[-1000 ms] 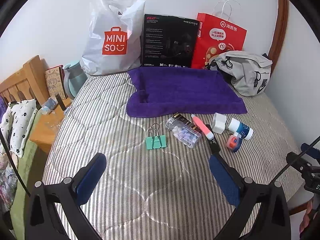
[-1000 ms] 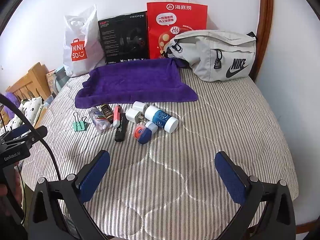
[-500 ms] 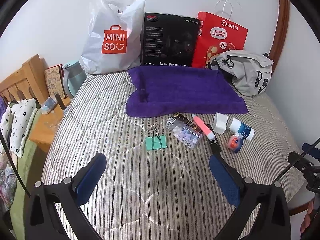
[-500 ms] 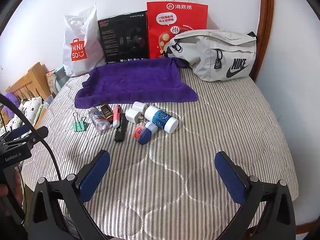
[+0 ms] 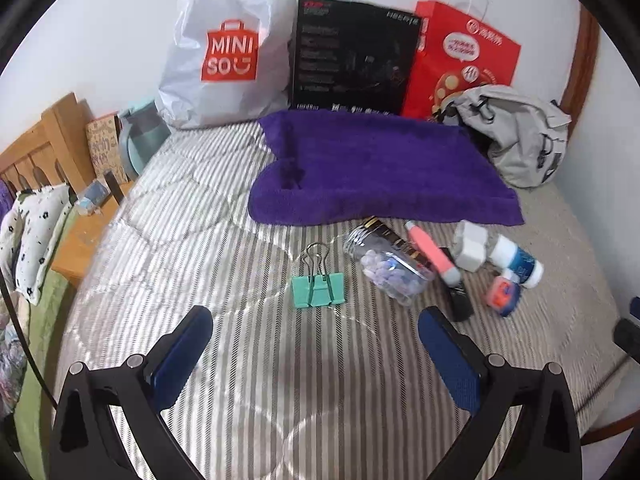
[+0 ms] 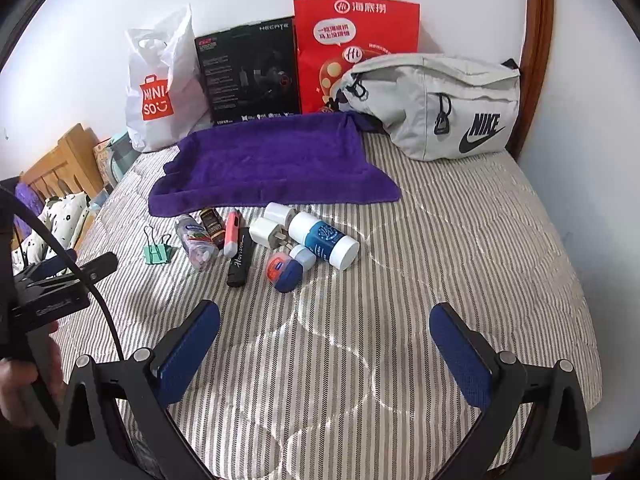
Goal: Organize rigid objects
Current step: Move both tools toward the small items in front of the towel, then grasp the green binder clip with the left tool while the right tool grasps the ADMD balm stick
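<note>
Both the left gripper (image 5: 316, 338) and right gripper (image 6: 325, 330) hover over the bed (image 6: 440, 248) with fingers spread wide and empty, likely lining up a first pick. Ahead, the green binder clip (image 5: 318, 288), pill bottle (image 5: 388, 268) and white-capped bottle (image 6: 324, 240) lie clustered just before the purple towel (image 6: 272, 160), probably their destination.

Miniso bag (image 5: 228, 52), black box (image 5: 352, 56), red bag (image 6: 356, 52) along wall.

Left tongs (image 5: 314, 354) and right tongs (image 6: 325, 346): black frames, silver screws, blue textured pads (image 6: 188, 354); black cable.
</note>
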{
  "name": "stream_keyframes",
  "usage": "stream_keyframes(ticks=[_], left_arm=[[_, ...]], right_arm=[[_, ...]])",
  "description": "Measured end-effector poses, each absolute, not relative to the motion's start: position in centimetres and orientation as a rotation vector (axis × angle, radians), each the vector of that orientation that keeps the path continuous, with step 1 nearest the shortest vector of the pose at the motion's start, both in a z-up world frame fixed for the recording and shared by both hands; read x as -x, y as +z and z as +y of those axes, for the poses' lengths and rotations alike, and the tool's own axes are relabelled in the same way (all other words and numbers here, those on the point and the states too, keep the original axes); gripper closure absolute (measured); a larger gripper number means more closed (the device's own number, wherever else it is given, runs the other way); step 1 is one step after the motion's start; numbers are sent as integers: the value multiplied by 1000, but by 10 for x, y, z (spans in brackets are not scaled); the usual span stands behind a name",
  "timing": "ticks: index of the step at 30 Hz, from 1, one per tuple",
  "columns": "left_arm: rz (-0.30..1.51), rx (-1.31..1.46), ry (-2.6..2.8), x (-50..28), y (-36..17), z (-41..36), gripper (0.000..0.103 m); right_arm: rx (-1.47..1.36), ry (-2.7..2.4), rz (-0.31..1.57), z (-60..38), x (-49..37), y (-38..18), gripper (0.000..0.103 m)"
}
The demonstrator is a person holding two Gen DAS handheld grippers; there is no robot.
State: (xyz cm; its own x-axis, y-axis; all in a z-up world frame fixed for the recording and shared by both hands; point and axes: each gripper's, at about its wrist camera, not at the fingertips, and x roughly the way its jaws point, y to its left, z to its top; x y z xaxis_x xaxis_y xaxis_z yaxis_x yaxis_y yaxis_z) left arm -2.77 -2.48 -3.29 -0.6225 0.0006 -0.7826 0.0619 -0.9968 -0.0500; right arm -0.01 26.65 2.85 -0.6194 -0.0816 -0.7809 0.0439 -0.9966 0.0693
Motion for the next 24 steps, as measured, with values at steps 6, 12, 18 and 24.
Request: stream_keyframes(ticks=[6,12,18,24], left_arm=[[149,-1411,-2775,53,-62,-25,12],[97,-1418,-2761,69,-81,-21,13],[56,-1413,-2744,80,-94,-22,38],[22,-1376,-2793,77,-94,-18,49]], right_arm=[[-1371,-2744,-65,271,11,18,0],[-1396,-2716,-67,274,27,1,0],[-1432,-2674,-110,282,50,-23,0],[-1400,-2668,-130,293,69,-36,0]])
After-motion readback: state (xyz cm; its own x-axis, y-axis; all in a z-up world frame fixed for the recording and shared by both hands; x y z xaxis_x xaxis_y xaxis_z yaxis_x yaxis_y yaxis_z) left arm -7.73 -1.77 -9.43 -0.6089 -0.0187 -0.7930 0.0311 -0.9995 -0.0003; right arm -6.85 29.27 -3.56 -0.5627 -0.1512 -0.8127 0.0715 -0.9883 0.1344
